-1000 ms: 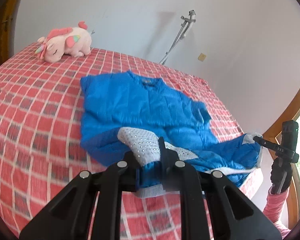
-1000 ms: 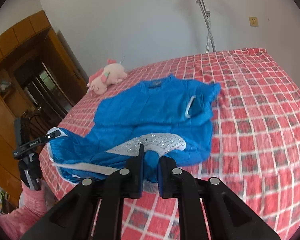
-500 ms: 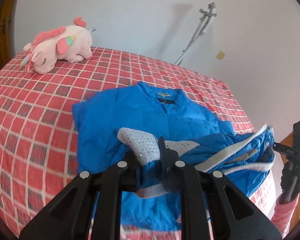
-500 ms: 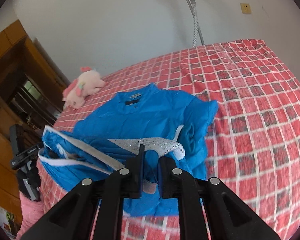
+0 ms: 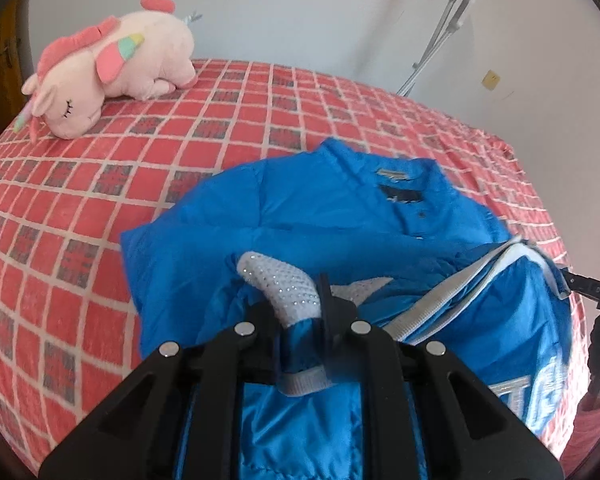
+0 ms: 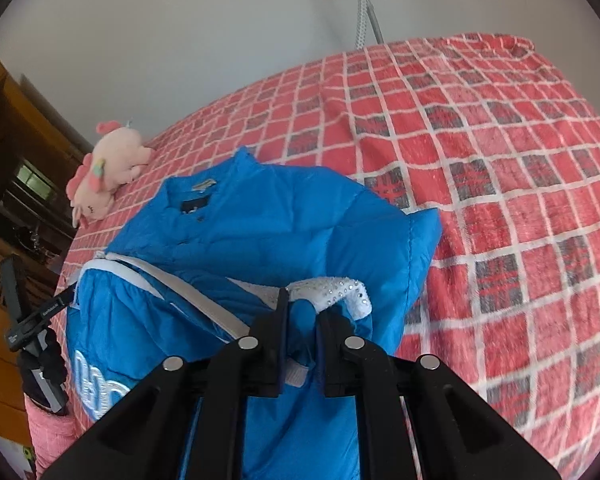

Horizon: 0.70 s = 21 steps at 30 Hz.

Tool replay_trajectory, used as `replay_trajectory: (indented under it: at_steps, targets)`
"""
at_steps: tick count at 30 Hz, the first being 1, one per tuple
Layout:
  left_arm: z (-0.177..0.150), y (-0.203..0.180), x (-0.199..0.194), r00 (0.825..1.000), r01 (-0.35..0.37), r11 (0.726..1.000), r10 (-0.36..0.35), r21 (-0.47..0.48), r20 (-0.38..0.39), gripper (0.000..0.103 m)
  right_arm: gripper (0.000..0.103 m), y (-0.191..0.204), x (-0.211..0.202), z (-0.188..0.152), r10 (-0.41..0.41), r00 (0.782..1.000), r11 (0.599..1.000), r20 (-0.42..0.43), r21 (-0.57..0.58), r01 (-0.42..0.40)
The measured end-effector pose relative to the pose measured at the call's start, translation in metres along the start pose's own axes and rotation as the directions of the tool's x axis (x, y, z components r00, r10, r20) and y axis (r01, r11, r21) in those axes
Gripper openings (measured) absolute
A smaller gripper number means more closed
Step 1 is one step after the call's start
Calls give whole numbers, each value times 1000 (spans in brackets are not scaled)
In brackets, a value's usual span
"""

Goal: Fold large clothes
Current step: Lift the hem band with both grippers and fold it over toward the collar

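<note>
Under everything you have the bed with its red, white-lined checked cover [image 5: 100,184], reaching back to the pale wall. On it lies the bright blue quilted jacket [image 5: 300,216], collar end toward the wall, its lower part raised and doubled over the body so the white-trimmed hem and a sparkly silver-white cuff [image 5: 284,284] sit on top. Near the bed's far left corner rests a pink plush unicorn [image 5: 112,60], well apart from the jacket. Your left tongs [image 5: 300,320] are clamped nearly closed on blue fabric and grey-white edging just under that cuff. Your right tongs [image 6: 302,320] are pinched tight on a fold of the same blue fabric beside a studded white cuff [image 6: 340,292].
</note>
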State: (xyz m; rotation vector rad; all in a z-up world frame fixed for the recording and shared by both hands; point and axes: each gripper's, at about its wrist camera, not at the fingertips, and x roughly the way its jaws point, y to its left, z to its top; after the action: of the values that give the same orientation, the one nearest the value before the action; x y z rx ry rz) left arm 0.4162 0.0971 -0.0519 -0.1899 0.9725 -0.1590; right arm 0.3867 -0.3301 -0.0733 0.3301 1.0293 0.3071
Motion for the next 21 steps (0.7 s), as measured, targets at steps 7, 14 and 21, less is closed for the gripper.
replay_trajectory:
  at_steps: [7, 14, 21]
  targets:
    - [6, -4, 17, 1000, -21, 999, 21, 40, -1, 16, 11, -7, 24, 4, -13, 1000, 1000, -16, 2, 13]
    - [6, -3, 10, 1000, 13, 999, -12, 43, -28, 21, 24, -4, 9, 2, 14, 1000, 1000, -8, -22, -14]
    - [-6, 8, -20, 995, 95, 996, -95, -2, -39, 31, 76, 0, -35, -8, 90, 995, 995, 37, -41, -89]
